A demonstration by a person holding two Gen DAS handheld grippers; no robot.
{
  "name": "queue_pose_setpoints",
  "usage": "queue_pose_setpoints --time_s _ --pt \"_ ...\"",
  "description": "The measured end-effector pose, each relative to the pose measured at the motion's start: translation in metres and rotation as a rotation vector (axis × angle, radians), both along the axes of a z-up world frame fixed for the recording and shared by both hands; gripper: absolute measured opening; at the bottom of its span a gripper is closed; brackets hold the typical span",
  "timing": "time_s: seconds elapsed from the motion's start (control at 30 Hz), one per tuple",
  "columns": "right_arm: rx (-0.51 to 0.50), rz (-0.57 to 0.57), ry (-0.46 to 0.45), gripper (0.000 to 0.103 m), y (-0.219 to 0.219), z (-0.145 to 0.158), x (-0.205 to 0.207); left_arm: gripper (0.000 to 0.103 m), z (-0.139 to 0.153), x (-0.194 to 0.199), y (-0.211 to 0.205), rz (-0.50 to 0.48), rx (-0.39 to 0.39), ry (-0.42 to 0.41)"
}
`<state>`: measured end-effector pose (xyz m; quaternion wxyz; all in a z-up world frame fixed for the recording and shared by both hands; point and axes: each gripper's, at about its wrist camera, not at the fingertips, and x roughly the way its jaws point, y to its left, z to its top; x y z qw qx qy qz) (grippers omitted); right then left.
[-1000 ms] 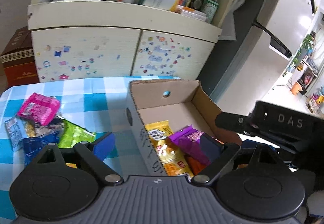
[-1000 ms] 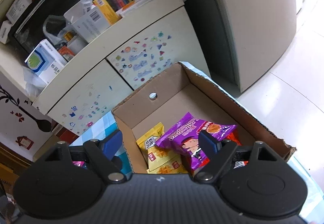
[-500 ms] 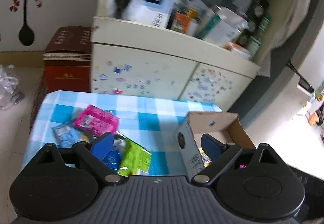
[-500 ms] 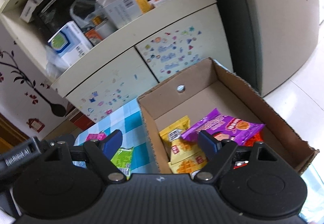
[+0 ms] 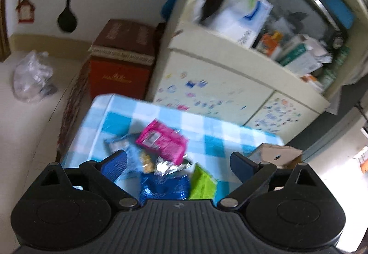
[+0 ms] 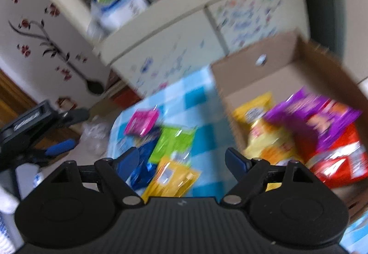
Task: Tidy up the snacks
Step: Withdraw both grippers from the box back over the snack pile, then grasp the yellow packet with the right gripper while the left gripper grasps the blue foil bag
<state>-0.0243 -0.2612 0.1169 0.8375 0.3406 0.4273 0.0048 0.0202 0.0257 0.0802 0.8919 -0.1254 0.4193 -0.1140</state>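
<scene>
Between each wide, empty tool (image 5: 178, 162) (image 6: 182, 159), five loose snack packets (image 6: 172, 141) crowd one checked table (image 5: 216, 136).

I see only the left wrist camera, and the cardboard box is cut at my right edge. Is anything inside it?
Observer: Yes, the box holds a purple packet, a red packet and yellow packets.
Operator: Is any packet on the table hidden from me?
Observer: A yellow packet lies on the cloth beside the green packet, near the right claw.
Operator: Does that claw hold something?
Observer: No, it is open and empty.
</scene>
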Motion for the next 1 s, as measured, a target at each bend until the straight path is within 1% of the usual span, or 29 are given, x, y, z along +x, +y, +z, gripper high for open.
queue_pose_setpoints --time_s 0.17,0.33,0.43,0.5,0.63,0.67,0.73,0.77,0.83,0.87,0.93,1.0 --pt "0.024 0.055 0.076 0.082 0.029 -0.024 0.013 0.098 -0.028 0.007 0.01 0.027 -0.011 0.094" --pt "0.019 0.057 0.13 0.082 0.046 -0.046 0.024 0.098 -0.046 0.012 0.009 0.014 -0.016 0.149" --pt "0.022 0.048 0.146 0.082 0.051 -0.056 0.028 0.098 -0.054 0.014 0.006 0.01 -0.023 0.173" --pt "0.023 0.043 0.147 0.082 0.053 -0.059 0.031 0.098 -0.06 0.015 0.004 0.009 -0.014 0.184" --pt "-0.004 0.048 0.146 0.082 0.058 -0.063 0.036 0.098 -0.07 0.021 0.0 0.022 -0.003 0.203" --pt "-0.01 0.05 0.147 0.081 0.06 -0.065 0.037 0.098 -0.073 0.023 -0.002 0.025 0.0 0.209" --pt "-0.03 0.058 0.156 0.072 0.063 -0.069 0.038 0.098 -0.077 0.025 -0.005 0.025 0.004 0.215" --pt "-0.04 0.066 0.163 0.067 0.065 -0.071 0.038 0.098 -0.079 0.026 -0.007 0.025 0.008 0.216" --pt "-0.064 0.078 0.164 0.062 0.066 -0.071 0.036 0.099 -0.082 0.029 -0.011 0.025 0.018 0.219" --pt "-0.086 0.09 0.171 0.055 0.067 -0.07 0.035 0.099 -0.084 0.029 -0.013 0.024 0.025 0.221" --pt "-0.133 0.103 0.188 0.052 0.067 -0.067 0.033 0.099 -0.088 0.031 -0.018 0.024 0.043 0.224" --pt "-0.185 0.085 0.212 0.051 0.064 -0.066 0.03 0.099 -0.094 0.031 -0.022 0.02 0.07 0.229"
